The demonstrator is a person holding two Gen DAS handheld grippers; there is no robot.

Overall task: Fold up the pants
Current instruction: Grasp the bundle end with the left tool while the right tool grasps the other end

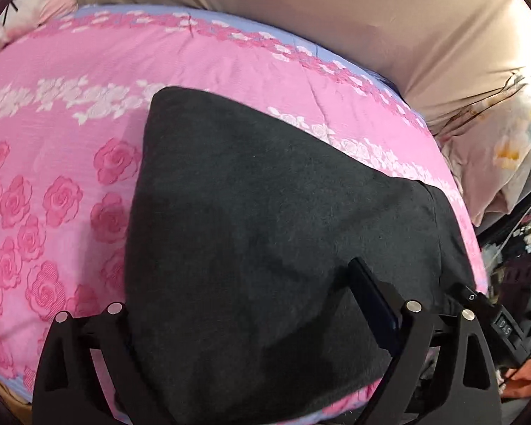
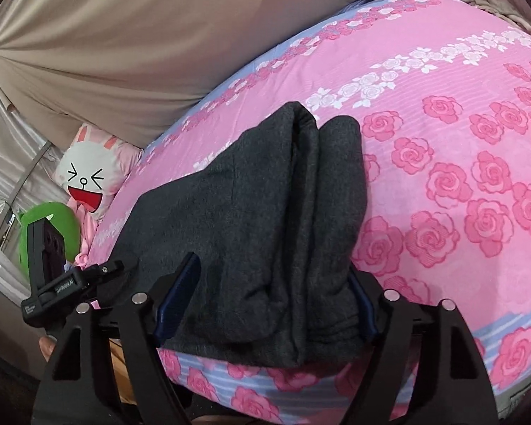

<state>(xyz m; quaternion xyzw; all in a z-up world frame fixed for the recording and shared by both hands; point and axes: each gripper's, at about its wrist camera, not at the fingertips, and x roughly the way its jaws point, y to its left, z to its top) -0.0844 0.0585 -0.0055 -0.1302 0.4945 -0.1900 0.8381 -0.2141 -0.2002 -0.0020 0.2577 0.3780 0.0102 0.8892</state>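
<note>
**Pants look basically folded, just needs tidying**

So the pants (image 1: 265,219) are sitting on the pink rose bedspread (image 1: 70,81) near the front edge of the bed, folded up into a dark chunky bundle. From the left wrist view they fill the middle and taper toward 11 o'clock, with a single lower layer poking out at 3 o'clock.

The left gripper (image 1: 251,322) is spread wide, fingers either side of the near end of the bundle. I can't see the pads pressing on anything, so I'd call it released, not holding. Same story for the right gripper (image 2: 269,301): jaws apart, blue pads straddling the near edge of the pants (image 2: 265,212), cloth between them but not pinched as far as I can tell.

If it were me, for this step I'd back both grippers straight off without snagging the fleece, then pat down the top. In the right view the stack shows two or three lumpy rolls side by side, so I reckon it could slump. Squaring the loose layer under the rest would help too.

Long axis: in the right view the bundle runs from the near edge at 6 o'clock up toward 12, folded ends pointing away toward the tan curtain (image 2: 124,53).
</note>
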